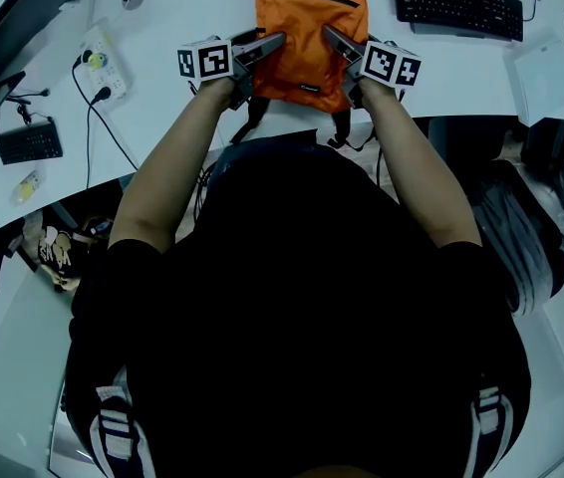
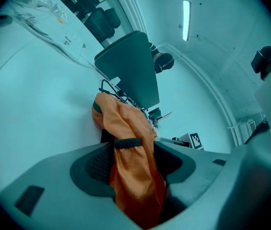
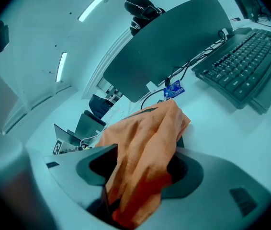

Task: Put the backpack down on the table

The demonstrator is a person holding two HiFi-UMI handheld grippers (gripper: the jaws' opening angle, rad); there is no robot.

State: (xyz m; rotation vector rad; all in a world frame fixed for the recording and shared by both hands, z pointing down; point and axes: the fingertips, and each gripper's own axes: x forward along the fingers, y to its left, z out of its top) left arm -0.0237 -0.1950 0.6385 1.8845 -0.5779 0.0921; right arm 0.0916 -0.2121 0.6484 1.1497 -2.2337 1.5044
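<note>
The orange backpack point(image 1: 307, 33) lies on the white table point(image 1: 187, 8) near its front edge, with black straps hanging over the edge. My left gripper point(image 1: 274, 44) is at its left side and my right gripper point(image 1: 332, 36) at its right side. In the left gripper view a fold of the backpack point(image 2: 128, 143) sits between the jaws of the left gripper point(image 2: 135, 166), which stand wide with a gap beside the cloth. In the right gripper view the backpack's cloth point(image 3: 142, 143) likewise lies loosely between the spread jaws of the right gripper point(image 3: 142, 171).
A black keyboard point(image 1: 456, 3) lies to the right of the backpack, and a dark monitor point(image 3: 169, 42) stands behind it. A power strip point(image 1: 103, 63) with cables is at the left, a white box point(image 1: 546, 78) at the far right. A small keyboard point(image 1: 28, 142) sits lower left.
</note>
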